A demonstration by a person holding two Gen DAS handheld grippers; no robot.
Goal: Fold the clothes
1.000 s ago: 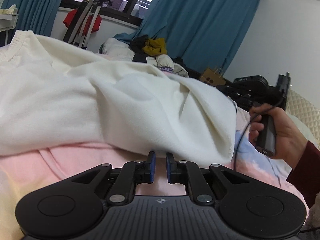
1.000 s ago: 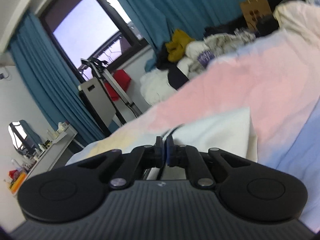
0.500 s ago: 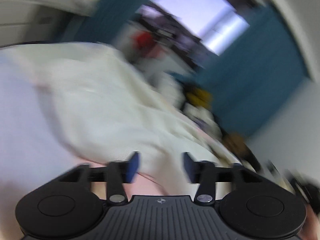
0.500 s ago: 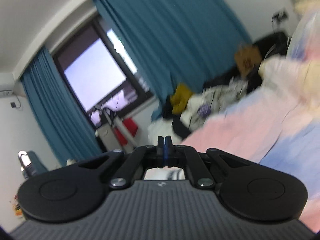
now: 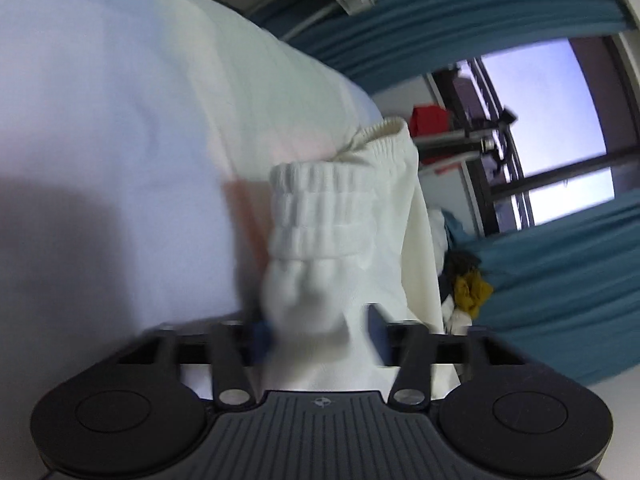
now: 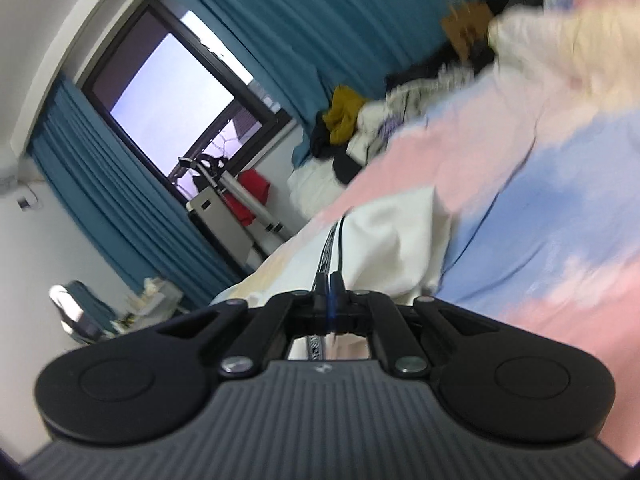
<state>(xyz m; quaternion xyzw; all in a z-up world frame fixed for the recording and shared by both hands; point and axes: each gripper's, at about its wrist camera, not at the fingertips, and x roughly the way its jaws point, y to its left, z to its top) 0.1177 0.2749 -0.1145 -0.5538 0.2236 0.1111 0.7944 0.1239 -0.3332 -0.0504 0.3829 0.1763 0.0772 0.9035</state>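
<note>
Bed with a pastel bedspread [image 6: 560, 184], pink and blue patches, pale yellow toward the window-side edge. White garment [image 6: 396, 240] lies directly on the bedspread, on the pink/yellow part, crumpled, one edge raised over the blue patch. Past the garment, at the bedspread's far end, a clothes pile [image 6: 360, 128]: mustard, black and white pieces. Right of the pile, a cream fluffy heap [image 6: 552, 40], blurred. In the left wrist view the garment's ribbed cuff [image 5: 320, 216] rests on the pale sheet.
</note>
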